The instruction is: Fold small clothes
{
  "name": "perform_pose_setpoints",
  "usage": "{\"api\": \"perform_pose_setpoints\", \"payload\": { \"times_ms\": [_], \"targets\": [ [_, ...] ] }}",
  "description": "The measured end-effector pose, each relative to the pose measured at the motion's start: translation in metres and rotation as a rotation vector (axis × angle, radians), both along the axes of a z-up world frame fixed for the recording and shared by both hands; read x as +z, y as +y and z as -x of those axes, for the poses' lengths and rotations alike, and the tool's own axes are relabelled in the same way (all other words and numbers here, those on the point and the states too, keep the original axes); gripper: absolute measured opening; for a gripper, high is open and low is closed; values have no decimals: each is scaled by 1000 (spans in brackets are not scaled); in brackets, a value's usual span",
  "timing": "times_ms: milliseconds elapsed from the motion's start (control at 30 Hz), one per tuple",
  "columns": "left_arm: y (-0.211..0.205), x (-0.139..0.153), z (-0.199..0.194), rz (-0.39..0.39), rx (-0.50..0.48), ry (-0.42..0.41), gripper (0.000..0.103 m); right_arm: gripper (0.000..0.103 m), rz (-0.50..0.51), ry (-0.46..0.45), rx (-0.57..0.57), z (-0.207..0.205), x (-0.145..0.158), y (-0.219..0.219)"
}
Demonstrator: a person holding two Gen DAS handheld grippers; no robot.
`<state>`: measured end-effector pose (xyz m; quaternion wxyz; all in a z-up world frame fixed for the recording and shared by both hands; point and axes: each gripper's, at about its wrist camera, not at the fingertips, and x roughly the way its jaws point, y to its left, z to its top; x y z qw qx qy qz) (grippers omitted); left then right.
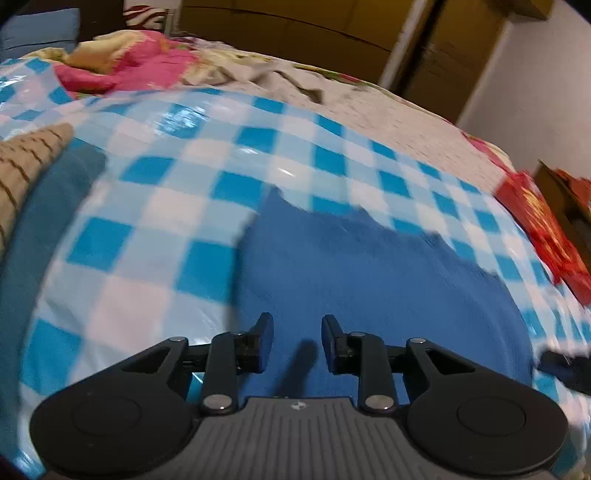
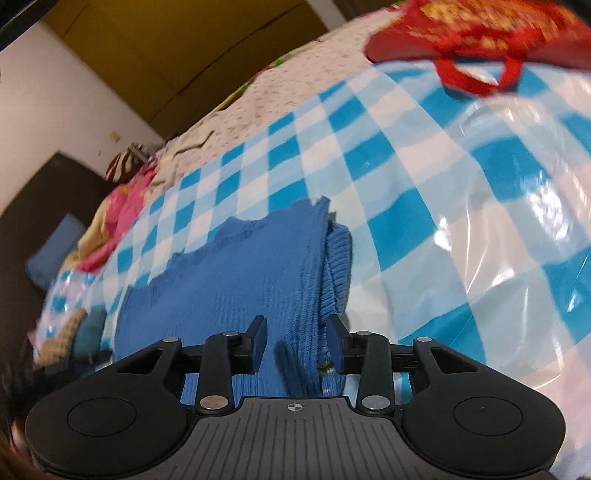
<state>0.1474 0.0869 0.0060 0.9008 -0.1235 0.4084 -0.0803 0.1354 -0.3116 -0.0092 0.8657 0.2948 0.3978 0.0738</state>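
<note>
- Here we are looking at a blue knit garment (image 1: 369, 266) lying on a blue-and-white checked plastic sheet (image 1: 177, 206) that is covering the bed; in the left wrist view it is filling the lower centre and lower right of the frame.
- We are holding the left gripper (image 1: 297, 341) just over the blue cloth, its jaws standing apart with nothing between them.
- We are holding the right gripper (image 2: 295, 341) low at the garment's right-hand side, jaws apart as well — a folded, ribbed edge (image 2: 338, 266) is running up from between them toward the frame's centre, but no cloth looks pinched.
- We are judging the knit to be light, soft and floppy: it is likely to sag and stretch when lifted, so one pinch alone may let it droop out of shape.
- The glossy sheet underneath is probably letting the cloth slide — handy for dragging, awkward for pressing a crease.
- We are thinking the best hold is on the thicker ribbed edge or on a corner, one claw to each side, so that the layers come up together.
- Off to the sides, a beige striped knit (image 1: 26, 166) is showing at the left edge and a red bag (image 2: 476, 33) at the top right of the right wrist view.
</note>
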Motion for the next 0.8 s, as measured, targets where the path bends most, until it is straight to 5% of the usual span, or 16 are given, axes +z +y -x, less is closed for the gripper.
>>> {"api": "perform_pose_setpoints", "payload": {
  "times_ms": [233, 367, 500, 800],
  "targets": [
    [-23, -15, 8, -47, -50, 1, 44, 42, -48, 45, -28, -23, -29, 0],
    [-21, -7, 16, -10, -63, -26, 44, 45, -112, 47, -29, -21, -35, -7],
    [-32, -16, 15, -69, -74, -13, 45, 46, -161, 60, -41, -20, -45, -12],
    [-56, -4, 25, -84, -143, -69, 45, 48, -183, 47, -43, -10, -42, -15]
  ]
}}
